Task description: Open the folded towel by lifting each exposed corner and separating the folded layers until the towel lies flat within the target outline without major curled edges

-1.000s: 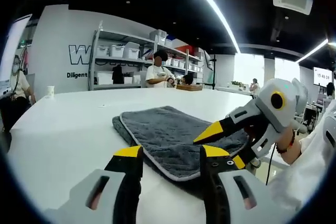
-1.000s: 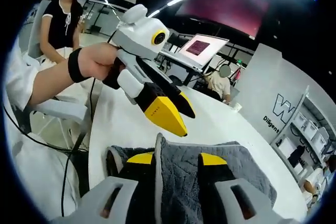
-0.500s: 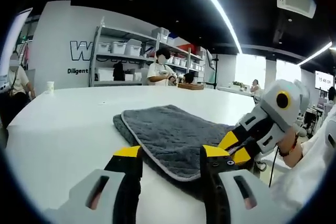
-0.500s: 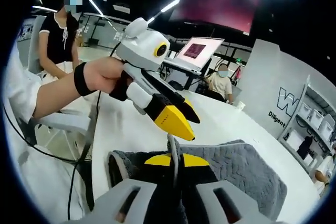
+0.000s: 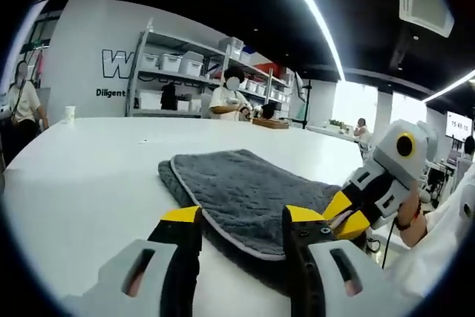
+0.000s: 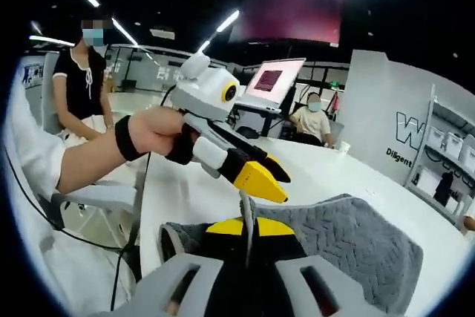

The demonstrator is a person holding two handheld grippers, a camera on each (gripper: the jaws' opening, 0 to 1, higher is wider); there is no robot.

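Towel (image 5: 245,191) edge stands pinched in the right tool (image 6: 248,229), while the left tool (image 5: 239,217) gapes just beside it.

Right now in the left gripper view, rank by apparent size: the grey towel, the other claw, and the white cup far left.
1. Grey towel, largest.
2. Right claw with its white body; it sits near the camera, so true size is unsure.
3. White cup, smallest, but far away.
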